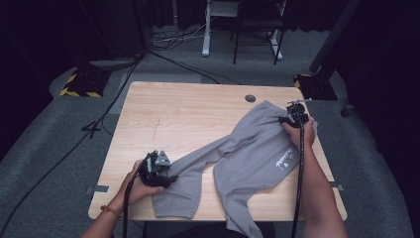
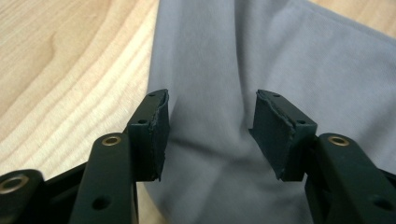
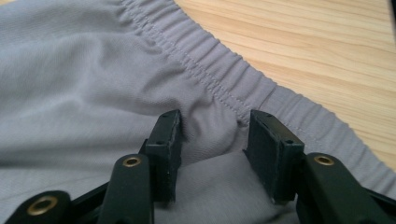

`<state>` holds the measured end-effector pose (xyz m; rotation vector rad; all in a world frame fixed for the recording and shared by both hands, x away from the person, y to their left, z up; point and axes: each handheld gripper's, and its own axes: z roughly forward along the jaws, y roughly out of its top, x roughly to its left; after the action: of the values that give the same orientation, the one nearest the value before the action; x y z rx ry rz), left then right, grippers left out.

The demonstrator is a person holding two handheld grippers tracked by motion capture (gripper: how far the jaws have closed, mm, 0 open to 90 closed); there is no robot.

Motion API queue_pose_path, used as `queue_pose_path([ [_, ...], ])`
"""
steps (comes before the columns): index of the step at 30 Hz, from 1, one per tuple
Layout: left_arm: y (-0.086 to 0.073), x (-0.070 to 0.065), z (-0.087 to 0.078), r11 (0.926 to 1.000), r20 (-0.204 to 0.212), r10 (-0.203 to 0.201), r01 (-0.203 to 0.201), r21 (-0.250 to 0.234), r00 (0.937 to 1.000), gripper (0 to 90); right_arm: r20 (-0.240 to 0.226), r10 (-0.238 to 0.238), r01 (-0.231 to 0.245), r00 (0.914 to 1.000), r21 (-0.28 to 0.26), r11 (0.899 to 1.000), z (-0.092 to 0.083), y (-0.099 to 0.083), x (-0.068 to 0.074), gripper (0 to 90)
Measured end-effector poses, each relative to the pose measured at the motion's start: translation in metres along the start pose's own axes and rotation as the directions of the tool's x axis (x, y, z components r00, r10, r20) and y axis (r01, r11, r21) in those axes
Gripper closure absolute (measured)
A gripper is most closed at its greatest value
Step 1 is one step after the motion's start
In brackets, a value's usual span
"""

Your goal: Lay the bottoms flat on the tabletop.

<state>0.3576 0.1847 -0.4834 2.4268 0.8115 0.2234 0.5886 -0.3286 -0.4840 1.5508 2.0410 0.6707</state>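
Grey sweatpants (image 1: 247,153) lie spread on the wooden table (image 1: 173,114), waistband at the far right and legs running toward the near edge. My left gripper (image 1: 171,177) sits on the left leg near its edge. In the left gripper view its jaws (image 2: 210,126) stand apart over the grey cloth (image 2: 280,56), with a soft fold between the pads. My right gripper (image 1: 288,120) is at the waistband. In the right gripper view its jaws (image 3: 212,144) straddle a bunch of cloth just below the elastic waistband (image 3: 243,79), and the pads stand apart.
A round cable hole (image 1: 250,98) sits at the table's far edge. One trouser leg hangs over the near edge (image 1: 242,225). A small printed logo (image 1: 286,159) marks the sweatpants near my right forearm. Bare wood extends over the far left of the table.
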Motion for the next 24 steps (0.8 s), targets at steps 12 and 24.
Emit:
queue_pose_path([
  [12, 0.009, 0.013, 0.001, 0.9835, 0.009, -0.126, 0.127, -0.129, 0.9919, 31.1, -0.223, -0.249, 0.228, 0.9425, -0.118, 0.967, -0.012, 0.031, 0.087, 40.4],
  [24, 0.043, 0.004, 0.037, 0.9955, 0.016, -0.042, 0.043, -0.084, 0.9990, 40.9, -0.334, -0.354, 0.381, 0.8739, 0.017, 0.925, 0.012, 0.044, 0.135, 58.5],
])
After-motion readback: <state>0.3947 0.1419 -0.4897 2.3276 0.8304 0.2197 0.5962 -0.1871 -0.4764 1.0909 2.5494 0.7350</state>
